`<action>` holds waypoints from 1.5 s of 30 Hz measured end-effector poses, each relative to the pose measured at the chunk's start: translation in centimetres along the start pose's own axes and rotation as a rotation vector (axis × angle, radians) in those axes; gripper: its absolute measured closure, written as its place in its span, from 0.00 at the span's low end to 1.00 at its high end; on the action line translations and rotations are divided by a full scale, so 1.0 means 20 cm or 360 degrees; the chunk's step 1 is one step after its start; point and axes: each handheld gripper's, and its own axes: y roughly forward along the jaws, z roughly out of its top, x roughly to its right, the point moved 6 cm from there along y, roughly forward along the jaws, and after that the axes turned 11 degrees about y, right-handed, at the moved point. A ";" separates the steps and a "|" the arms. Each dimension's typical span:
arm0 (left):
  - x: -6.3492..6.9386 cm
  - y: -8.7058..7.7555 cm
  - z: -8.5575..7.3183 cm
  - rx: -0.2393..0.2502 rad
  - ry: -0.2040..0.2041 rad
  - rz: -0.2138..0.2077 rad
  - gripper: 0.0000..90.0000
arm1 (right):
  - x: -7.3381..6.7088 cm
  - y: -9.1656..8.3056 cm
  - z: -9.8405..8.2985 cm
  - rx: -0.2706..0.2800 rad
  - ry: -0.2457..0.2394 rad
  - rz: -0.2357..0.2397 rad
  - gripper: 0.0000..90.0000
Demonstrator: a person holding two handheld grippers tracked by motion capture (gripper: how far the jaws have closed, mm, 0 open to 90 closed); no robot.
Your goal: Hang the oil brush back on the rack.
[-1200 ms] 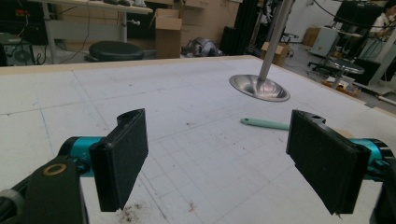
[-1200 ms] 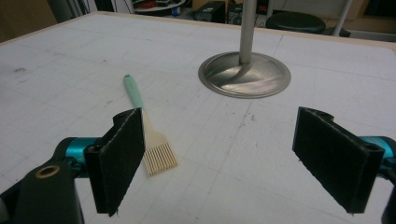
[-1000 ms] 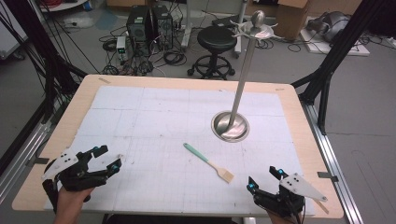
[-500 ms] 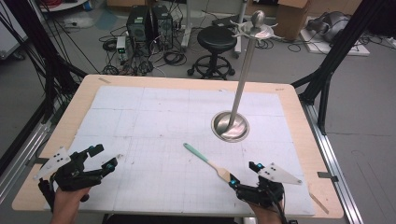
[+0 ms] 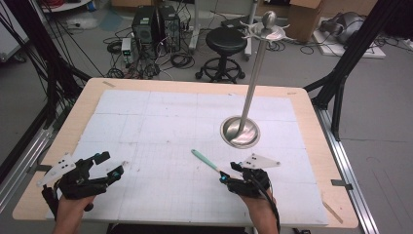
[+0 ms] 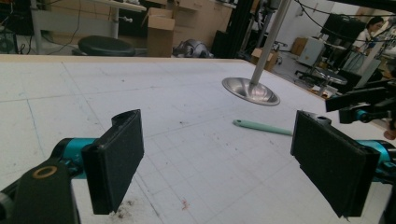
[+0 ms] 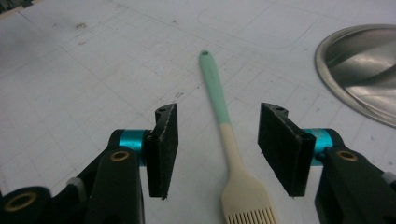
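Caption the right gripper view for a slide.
Open right gripper straddles a pastry brush lying on the gridded mat.

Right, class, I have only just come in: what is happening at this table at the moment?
A person holds a gripper in each hand over a gridded table. The right gripper is open, its jaws on either side of a mint-handled brush that lies flat, not yet gripped. The left gripper is open near the table's left front, holding nothing. A metal stand rises behind the brush.

Pastry brush, mint-green handle and cream bristle head, lying flat on the white worktop near a steel stand's base.
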 end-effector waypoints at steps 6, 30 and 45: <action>0.02 0.01 0.00 -0.0008 0.0006 -0.0020 0.20 | 0.01 0.12 0.03 -0.0134 -0.0051 0.0015 0.62; 0.03 0.03 -0.02 -0.0056 0.0007 -0.0065 0.21 | 0.08 0.29 0.00 -0.0441 -0.0103 -0.0068 0.91; 0.05 0.04 -0.03 -0.0105 0.0018 -0.0122 0.23 | 0.01 0.22 0.02 -0.0350 -0.0029 0.0105 0.91</action>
